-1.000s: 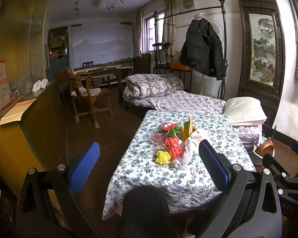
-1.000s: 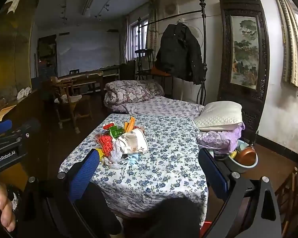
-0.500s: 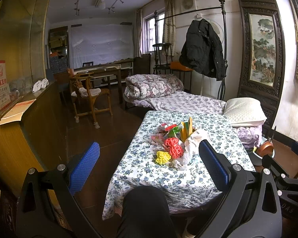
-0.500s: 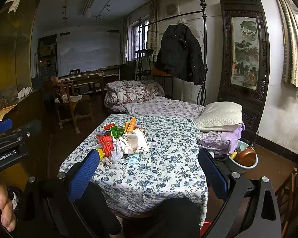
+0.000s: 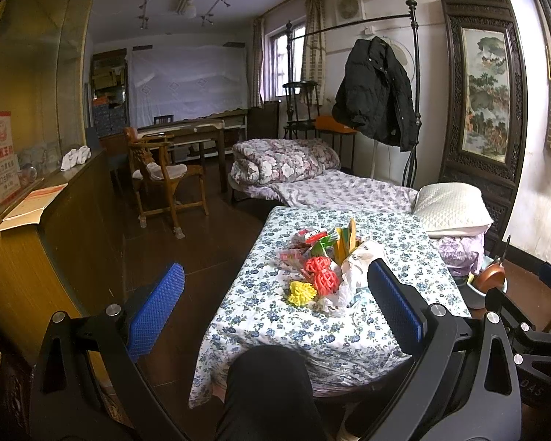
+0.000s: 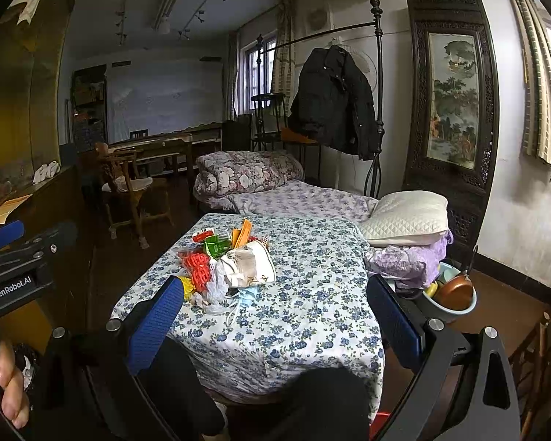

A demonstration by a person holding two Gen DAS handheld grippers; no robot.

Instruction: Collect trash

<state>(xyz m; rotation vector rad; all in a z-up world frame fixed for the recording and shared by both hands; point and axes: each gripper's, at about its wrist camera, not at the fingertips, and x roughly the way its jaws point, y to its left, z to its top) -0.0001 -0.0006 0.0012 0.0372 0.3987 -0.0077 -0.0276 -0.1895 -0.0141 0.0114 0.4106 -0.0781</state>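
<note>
The left tool (image 5: 275,310) is held with its two blue pads wide apart and nothing is between them; it stays short of the bench (image 5: 415,261), which wears a cloth with small blue flowers. The right tool (image 6: 272,321) is released in the same way, also with nothing between its pads, and it is near the front edge of the bench (image 6: 319,294). The trash pile (image 5: 328,268) lies on the middle of the cloth: a yellow ball (image 5: 302,293), two red balls (image 5: 321,273), green and orange wrappers (image 5: 343,237), a crumpled white bag (image 5: 360,257). In the right view the same trash pile (image 6: 231,261) is seen, with a blue face mask (image 6: 247,293) just beside its near side. A white pillow (image 6: 407,217) rests on the bed behind the bench
</note>
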